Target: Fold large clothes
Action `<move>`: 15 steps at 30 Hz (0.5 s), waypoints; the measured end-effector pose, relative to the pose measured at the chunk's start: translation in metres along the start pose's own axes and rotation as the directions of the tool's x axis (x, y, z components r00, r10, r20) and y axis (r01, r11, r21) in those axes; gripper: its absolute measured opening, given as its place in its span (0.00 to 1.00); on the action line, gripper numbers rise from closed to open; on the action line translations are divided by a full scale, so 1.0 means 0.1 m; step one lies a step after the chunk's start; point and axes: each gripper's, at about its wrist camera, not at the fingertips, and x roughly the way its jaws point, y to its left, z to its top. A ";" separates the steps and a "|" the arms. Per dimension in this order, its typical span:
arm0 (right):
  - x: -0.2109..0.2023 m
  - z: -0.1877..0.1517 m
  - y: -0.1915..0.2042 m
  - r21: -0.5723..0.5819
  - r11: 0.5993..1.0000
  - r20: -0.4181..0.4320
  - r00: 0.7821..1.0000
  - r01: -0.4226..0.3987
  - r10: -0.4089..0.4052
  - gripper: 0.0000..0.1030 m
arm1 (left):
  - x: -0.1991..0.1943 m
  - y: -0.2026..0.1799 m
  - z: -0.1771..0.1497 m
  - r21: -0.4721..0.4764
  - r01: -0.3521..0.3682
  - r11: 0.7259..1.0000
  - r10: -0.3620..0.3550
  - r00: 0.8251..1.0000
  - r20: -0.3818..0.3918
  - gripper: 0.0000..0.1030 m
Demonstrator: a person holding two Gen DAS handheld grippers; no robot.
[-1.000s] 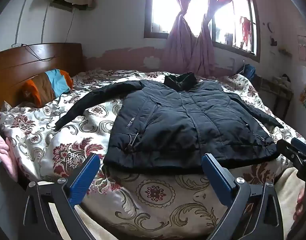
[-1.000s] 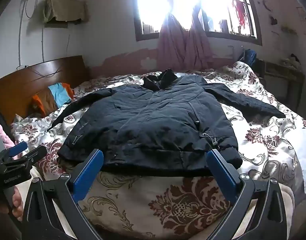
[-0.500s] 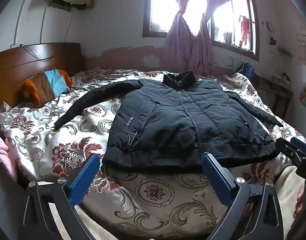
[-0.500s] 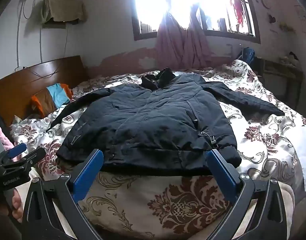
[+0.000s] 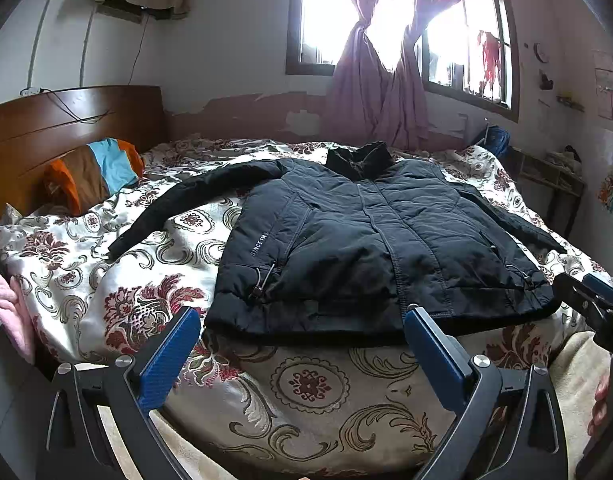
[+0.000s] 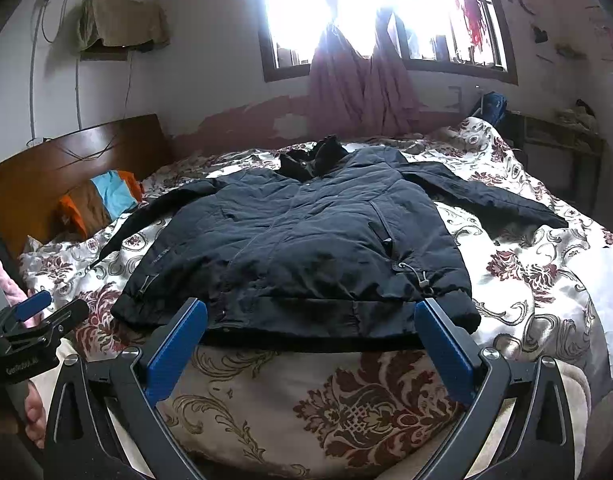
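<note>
1. On the bed [image 5: 154,296], far left: headboard [image 5: 66,128] and striped pillow [image 5: 94,172]. Neither matters to the fold.
2. Left sleeve [image 5: 186,204] runs out from the shoulder toward the pillow, lying flat on the quilt.
3. Left gripper [image 5: 298,336]: fingers spread wide, pinching nothing, hovering short of the hem and apart from it.
4. Jacket [image 5: 366,240], dark and padded, lies face up, zipped, unfolded. Collar points to the window [image 5: 386,20], hem faces both grippers. Long axis runs straight away from them, near edge to far side.
5. Right gripper [image 6: 310,328]: also spread, empty, just short of the hem, level with its partner.
6. Right sleeve [image 6: 490,200] angles out to the right.
7. Judgement: no fold is made yet. Each gripper sits nearer its own hem corner, and each sleeve lies on its own gripper's side, so a sleeve-in fold likely comes first.
</note>
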 end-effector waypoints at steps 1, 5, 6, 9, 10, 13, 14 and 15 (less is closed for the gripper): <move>0.00 0.00 0.00 0.000 1.000 0.000 1.000 0.000 0.000 0.99 | 0.00 0.00 0.00 0.000 0.000 1.000 0.000 1.000 0.000 1.00; 0.01 -0.01 -0.03 0.006 1.000 -0.002 1.000 0.002 -0.002 0.99 | 0.00 0.00 0.00 0.001 -0.001 1.000 0.001 1.000 0.000 1.00; 0.01 -0.01 -0.03 0.006 1.000 -0.002 1.000 0.002 -0.002 0.99 | 0.00 0.00 0.00 0.000 -0.001 1.000 0.001 1.000 0.000 1.00; 0.01 -0.01 -0.03 0.007 1.000 -0.002 1.000 0.002 -0.002 0.99 | 0.00 0.00 0.00 0.000 -0.001 1.000 0.001 1.000 0.000 1.00; 0.01 -0.01 -0.03 0.007 1.000 -0.002 1.000 0.002 -0.002 0.99 | 0.00 0.00 0.00 0.000 0.000 1.000 0.000 1.000 -0.001 1.00; 0.01 -0.01 -0.03 0.007 1.000 -0.003 1.000 0.001 -0.001 0.99 | 0.00 0.00 0.00 0.001 -0.001 1.000 0.001 1.000 0.000 1.00; 0.01 -0.01 -0.03 0.007 1.000 -0.003 1.000 0.001 -0.001 0.99 | 0.00 0.00 0.00 0.000 -0.001 1.000 0.001 1.000 0.000 1.00; 0.01 -0.01 -0.03 0.008 1.000 -0.003 1.000 0.001 -0.001 0.99 | 0.00 0.00 0.00 0.001 -0.001 1.000 0.001 1.000 0.000 1.00</move>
